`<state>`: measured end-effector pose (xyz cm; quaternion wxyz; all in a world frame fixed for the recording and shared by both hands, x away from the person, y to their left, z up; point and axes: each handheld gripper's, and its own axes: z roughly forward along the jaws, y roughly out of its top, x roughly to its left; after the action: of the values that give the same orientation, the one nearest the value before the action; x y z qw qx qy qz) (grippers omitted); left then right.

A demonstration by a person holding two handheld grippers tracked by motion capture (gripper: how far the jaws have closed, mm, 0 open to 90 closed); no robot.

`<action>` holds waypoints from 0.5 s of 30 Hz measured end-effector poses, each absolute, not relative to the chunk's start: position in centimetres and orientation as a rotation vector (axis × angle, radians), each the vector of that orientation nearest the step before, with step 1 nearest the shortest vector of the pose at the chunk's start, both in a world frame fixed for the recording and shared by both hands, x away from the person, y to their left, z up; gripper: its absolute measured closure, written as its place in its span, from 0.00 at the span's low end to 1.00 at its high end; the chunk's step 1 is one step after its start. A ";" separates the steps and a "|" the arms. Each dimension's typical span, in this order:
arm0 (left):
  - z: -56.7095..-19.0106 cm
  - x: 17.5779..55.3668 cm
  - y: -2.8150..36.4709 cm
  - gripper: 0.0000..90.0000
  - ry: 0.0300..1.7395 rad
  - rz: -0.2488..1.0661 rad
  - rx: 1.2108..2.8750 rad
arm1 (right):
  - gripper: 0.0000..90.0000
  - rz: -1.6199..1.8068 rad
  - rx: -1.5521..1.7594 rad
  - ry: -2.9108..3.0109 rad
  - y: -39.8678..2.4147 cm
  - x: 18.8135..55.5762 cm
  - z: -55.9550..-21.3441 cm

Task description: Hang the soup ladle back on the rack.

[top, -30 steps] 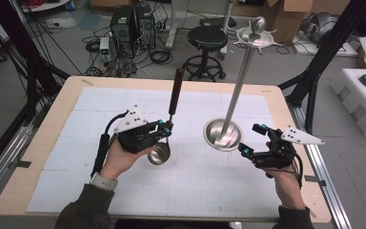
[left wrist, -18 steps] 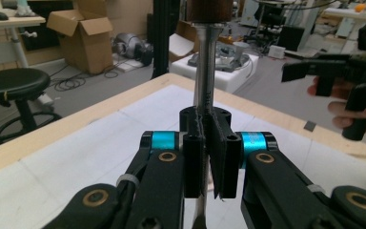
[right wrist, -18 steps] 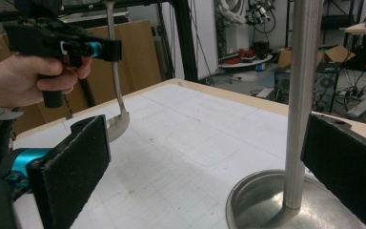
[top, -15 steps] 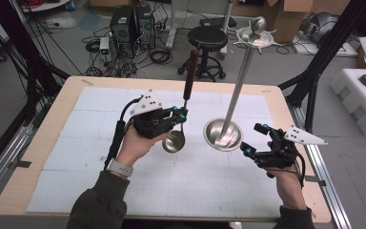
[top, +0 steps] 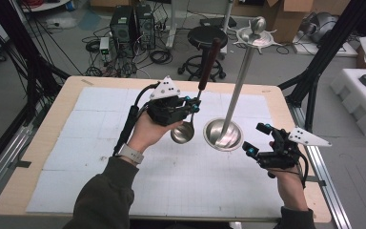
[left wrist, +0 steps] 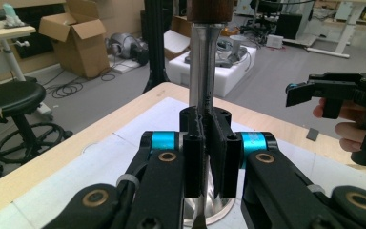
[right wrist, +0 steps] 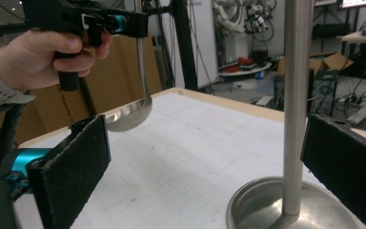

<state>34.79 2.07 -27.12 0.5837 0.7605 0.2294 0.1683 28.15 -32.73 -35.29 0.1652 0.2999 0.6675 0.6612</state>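
Observation:
A steel ladle (top: 182, 132) with a dark wooden handle hangs upright above the white mat, bowl down. My left gripper (top: 193, 106) is shut on its metal shaft (left wrist: 202, 71) just below the wood. To its right stands a tall steel stand (top: 238, 86) with a round dished base (top: 223, 134) and a hooked dish at the top. My right gripper (top: 257, 138) is open beside that base. In the right gripper view its wide-apart pads (right wrist: 71, 176) frame the pole (right wrist: 295, 95) without touching it, and the ladle bowl (right wrist: 128, 114) hangs farther off.
The table (top: 52, 143) has a wooden rim around a white gridded mat. A black stool (top: 205, 40), computer towers and loose cables lie on the floor behind it. White foam blocks (top: 357, 90) sit to the right. Black frame posts flank both sides.
My left hand has carried the ladle up off the mat and rightward, closer to the stand's base. The right hand and the stand have kept still.

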 end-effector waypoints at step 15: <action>-26.3 36.0 0.5 0.94 0.522 0.399 1.829 | 0.02 1.906 0.855 1.899 -33.3 27.9 -35.2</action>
<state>36.05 0.49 -26.33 0.5637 0.7774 0.2219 0.1695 27.91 -33.33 -35.19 0.1583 0.2991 0.6642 0.6665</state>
